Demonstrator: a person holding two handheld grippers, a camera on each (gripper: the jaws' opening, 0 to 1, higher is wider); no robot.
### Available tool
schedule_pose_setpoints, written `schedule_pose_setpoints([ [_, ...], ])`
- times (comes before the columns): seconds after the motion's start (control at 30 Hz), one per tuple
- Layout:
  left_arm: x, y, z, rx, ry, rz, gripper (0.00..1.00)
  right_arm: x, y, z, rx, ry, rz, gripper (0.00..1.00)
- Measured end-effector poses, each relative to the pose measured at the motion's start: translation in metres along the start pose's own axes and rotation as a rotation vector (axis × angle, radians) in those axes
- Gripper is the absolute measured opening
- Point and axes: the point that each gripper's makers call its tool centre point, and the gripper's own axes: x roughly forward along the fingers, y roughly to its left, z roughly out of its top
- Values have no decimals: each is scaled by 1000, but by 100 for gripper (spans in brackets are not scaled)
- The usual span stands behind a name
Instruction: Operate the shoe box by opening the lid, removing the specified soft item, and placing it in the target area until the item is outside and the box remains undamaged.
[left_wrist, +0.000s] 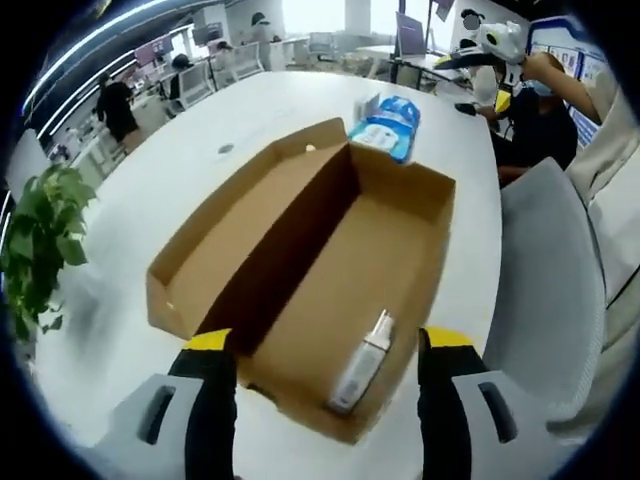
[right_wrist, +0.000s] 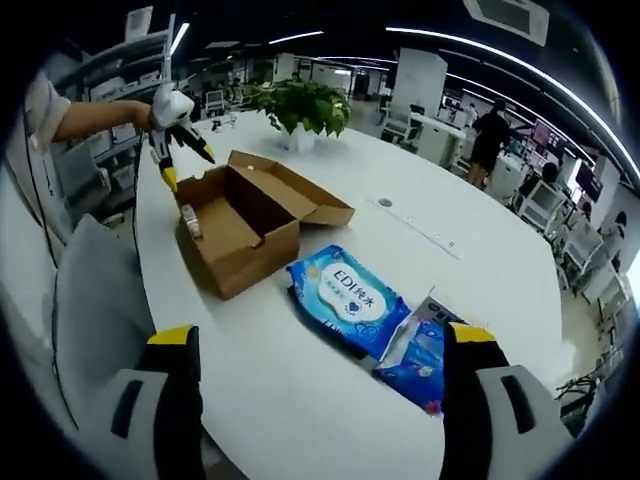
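The brown cardboard shoe box (left_wrist: 300, 250) lies open on the white table, its lid folded flat to the left. A small white spray bottle (left_wrist: 362, 365) lies in the near corner of the box. My left gripper (left_wrist: 328, 345) is open, its yellow-tipped jaws straddling the near end of the box just above it. Beyond the box lies a soft blue wet-wipes pack (left_wrist: 390, 125). In the right gripper view the same pack (right_wrist: 345, 297) lies outside the box (right_wrist: 240, 215), between the jaws of my open right gripper (right_wrist: 320, 340). The left gripper (right_wrist: 188, 165) hovers over the box's far end.
A smaller blue pack (right_wrist: 420, 365) and a small white carton (right_wrist: 432, 308) lie beside the big pack. A potted plant (right_wrist: 300, 105) stands at the table's far end. A grey chair (right_wrist: 95, 300) is at the table edge. People sit at desks behind.
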Motion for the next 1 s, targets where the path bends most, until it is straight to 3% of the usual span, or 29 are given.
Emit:
schedule_pose_setpoints([
  [0.57,30,-3,-20,250,218,-159,73,-16,37,-12,61,7,-25,96],
  [1.0,55,-5,-40,412,356,-246,70,-20,33,-23,124,20,-63,96],
])
